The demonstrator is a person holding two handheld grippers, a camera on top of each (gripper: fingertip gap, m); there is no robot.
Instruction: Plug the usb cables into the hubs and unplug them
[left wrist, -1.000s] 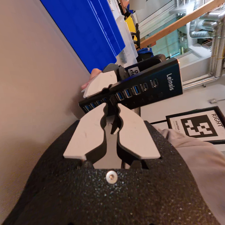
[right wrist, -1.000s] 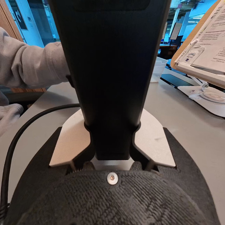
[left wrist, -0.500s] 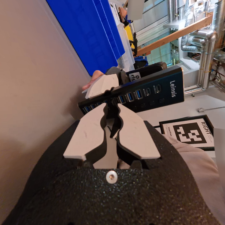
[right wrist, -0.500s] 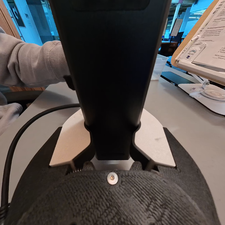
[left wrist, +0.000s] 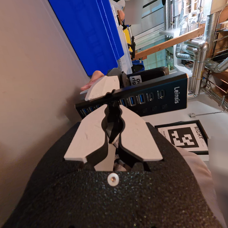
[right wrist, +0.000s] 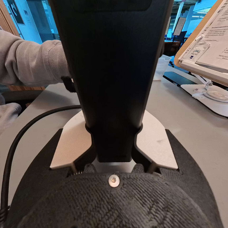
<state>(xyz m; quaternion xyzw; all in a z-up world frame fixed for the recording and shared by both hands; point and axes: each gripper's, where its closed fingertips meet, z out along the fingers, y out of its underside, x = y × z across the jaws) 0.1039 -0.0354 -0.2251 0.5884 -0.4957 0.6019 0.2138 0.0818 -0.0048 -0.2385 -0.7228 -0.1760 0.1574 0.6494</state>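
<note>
A long black USB hub (left wrist: 154,98) with a row of blue ports is held off the table by my right gripper (left wrist: 102,90), seen farther off in the left wrist view. In the right wrist view the hub's dark back (right wrist: 111,61) fills the middle, clamped between my right gripper's (right wrist: 113,124) white fingers (right wrist: 72,143). My left gripper (left wrist: 112,107) is shut on a black USB plug (left wrist: 114,118), whose tip sits at a port in the hub's row. Whether the plug is fully seated is hidden by the fingers.
Blue crates (left wrist: 93,37) stand behind the hub. A framed marker card (left wrist: 178,137) lies on the grey table (right wrist: 178,117). A black cable (right wrist: 18,135) curves over the table on the left. A document stand (right wrist: 209,49) is at the right. A grey sleeve (right wrist: 30,61) reaches behind the hub.
The hub and left gripper have stayed together at the same port; the view has drifted slightly, with the hub sitting a little lower and the marker card shifted left.
</note>
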